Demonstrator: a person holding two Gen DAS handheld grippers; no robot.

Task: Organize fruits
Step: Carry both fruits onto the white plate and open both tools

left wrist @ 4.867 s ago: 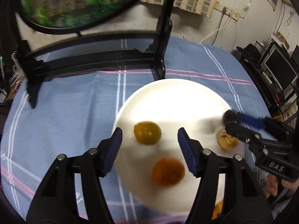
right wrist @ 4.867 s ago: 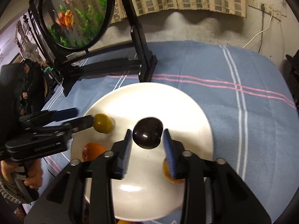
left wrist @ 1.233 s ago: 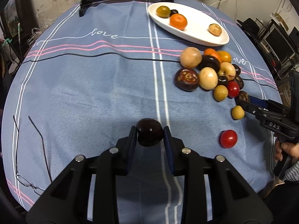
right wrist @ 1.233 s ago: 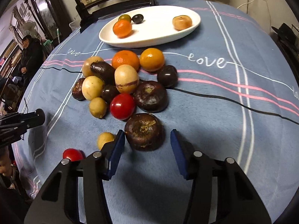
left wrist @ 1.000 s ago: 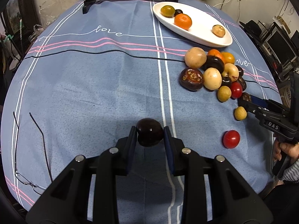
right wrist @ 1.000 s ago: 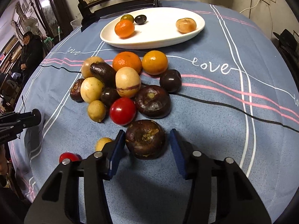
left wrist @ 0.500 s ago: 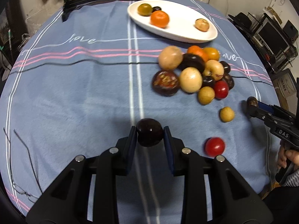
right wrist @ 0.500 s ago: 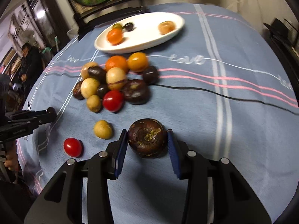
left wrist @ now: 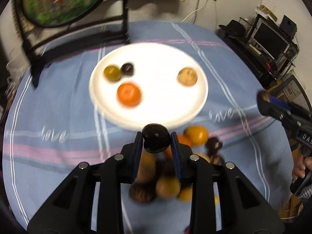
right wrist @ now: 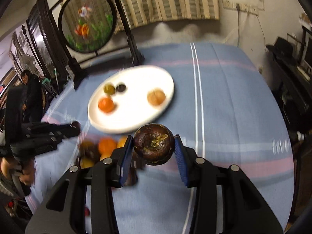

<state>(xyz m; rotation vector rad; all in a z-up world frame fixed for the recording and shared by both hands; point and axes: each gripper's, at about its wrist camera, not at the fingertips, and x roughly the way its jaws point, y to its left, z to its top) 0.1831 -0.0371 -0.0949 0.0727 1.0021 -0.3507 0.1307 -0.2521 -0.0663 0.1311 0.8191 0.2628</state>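
I am working over the bench, covered in a blue striped cloth, and everything I describe sits ahead of or under my two tools.

Ahead of both tools the white plate is lying flat, and it is holding only four fruits so far: an orange one nearest me, a green-yellow one touching a small dark one behind it, and a tan one well apart to the right. Most of the plate is bare, so I am judging the job as early.

Below and just behind the left tool the unsorted heap of fruit is lying on the cloth, blurred, with orange, yellow and dark brown pieces I cannot count. In the right wrist view the same heap is showing to the left of the right tool. That heap is the bulk of what is left.

The right tool is clamping a large dark brown fruit with a rough, yellowish crown, pads pressing on both its sides, just short of the plate's near rim.

The left tool is gripping a smaller, smooth dark round fruit with its jaws narrow, also at the near rim of the plate.

So I am bringing two more pieces in at once; neither is on the plate yet, and I am reckoning many trips are remaining.
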